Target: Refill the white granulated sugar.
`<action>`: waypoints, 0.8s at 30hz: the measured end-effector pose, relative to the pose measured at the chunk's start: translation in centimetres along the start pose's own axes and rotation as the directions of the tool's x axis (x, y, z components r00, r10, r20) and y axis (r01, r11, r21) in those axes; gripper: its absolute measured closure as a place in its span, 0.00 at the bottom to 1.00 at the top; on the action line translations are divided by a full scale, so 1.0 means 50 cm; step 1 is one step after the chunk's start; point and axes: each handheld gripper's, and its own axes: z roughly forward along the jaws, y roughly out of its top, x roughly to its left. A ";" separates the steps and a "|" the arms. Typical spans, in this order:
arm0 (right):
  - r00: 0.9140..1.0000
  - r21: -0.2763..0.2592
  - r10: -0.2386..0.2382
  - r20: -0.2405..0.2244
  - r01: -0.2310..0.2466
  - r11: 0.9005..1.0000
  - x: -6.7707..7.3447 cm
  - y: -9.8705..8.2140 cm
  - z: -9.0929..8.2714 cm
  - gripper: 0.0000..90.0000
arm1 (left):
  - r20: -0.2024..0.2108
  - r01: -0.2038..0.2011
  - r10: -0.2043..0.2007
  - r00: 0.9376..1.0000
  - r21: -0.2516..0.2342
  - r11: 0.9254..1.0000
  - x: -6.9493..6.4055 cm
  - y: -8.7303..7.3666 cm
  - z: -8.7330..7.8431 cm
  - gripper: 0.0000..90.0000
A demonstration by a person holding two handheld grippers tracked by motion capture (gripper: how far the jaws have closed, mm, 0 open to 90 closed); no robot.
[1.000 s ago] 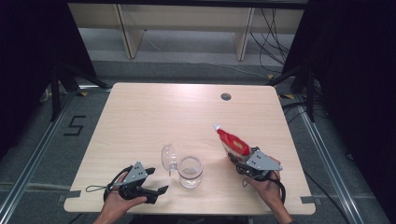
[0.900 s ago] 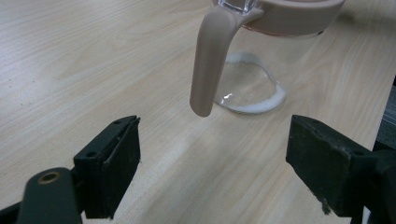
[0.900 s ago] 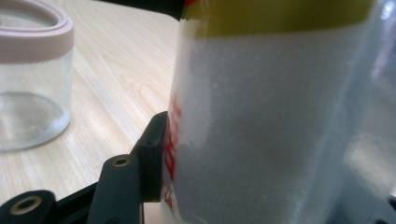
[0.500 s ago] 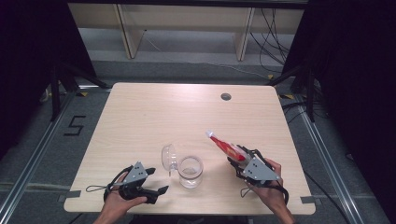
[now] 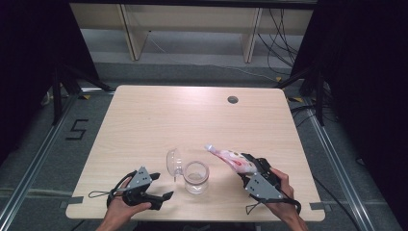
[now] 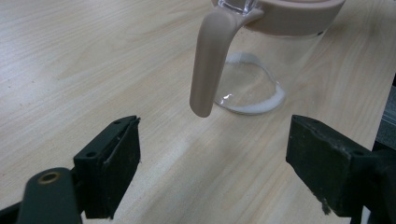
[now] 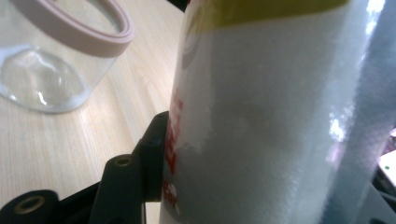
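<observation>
Plastic pouch (image 5: 232, 159), red-and-white print with a white tip, held in the right claw (image 5: 250, 166) above the bench (image 5: 192, 115), tilted, tip aimed toward the glass jar (image 5: 196, 176). Jar stands upright near the bench's front edge, pinkish rim and hinged lid (image 5: 172, 161) open. Left claw (image 5: 163, 196) wide and empty, just beside the jar.

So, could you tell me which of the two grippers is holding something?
The right gripper: its jaws clamp a packet, while the left gripper is open.
</observation>
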 end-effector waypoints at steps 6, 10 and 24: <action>0.996 0.019 -0.094 0.000 0.094 0.995 0.006 0.012 -0.006 0.55 | -0.005 0.008 -0.008 1.000 -0.001 1.000 -0.003 0.000 0.001 0.19; 0.989 0.034 -0.150 0.001 0.150 0.988 0.013 0.020 -0.007 0.55 | -0.004 0.011 -0.011 1.000 -0.009 1.000 -0.002 -0.001 0.003 0.19; 0.929 0.084 -0.370 -0.002 0.369 0.926 0.034 0.037 0.001 0.55 | -0.003 0.010 -0.010 1.000 -0.010 1.000 -0.002 -0.001 0.002 0.19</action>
